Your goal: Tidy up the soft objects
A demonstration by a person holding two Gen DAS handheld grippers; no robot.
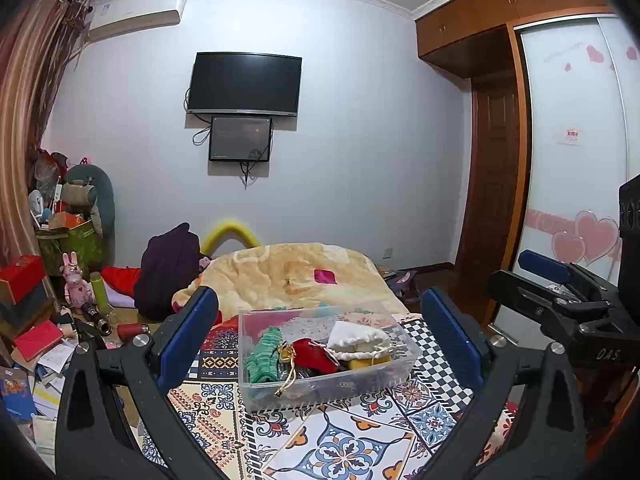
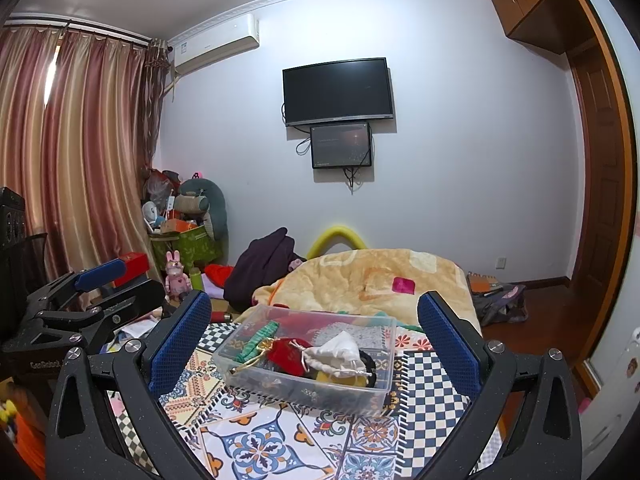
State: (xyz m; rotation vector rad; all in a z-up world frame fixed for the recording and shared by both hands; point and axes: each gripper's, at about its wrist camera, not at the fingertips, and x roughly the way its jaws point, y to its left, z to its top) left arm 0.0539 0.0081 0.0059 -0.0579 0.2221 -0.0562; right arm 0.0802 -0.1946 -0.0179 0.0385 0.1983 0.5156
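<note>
A clear plastic box [image 1: 256,384] stands on the patterned tablecloth [image 1: 348,440]. It holds a white drawstring pouch [image 1: 356,338], a red pouch [image 1: 314,354], a green knitted piece [image 1: 266,354] and a yellow item [image 1: 366,363]. My left gripper [image 1: 320,336] is open and empty, its blue pads either side of the box, short of it. My right gripper [image 2: 314,332] is open and empty too, facing the same box [image 2: 376,394] with the white pouch [image 2: 338,354] and red pouch [image 2: 286,356]. Each gripper shows at the edge of the other's view.
A beige blanket [image 1: 296,272] is heaped behind the box. A dark garment [image 1: 168,268] and cluttered floor items lie left. A green bin [image 1: 76,244] with plush toys stands in the corner. A wardrobe [image 1: 576,140] is on the right.
</note>
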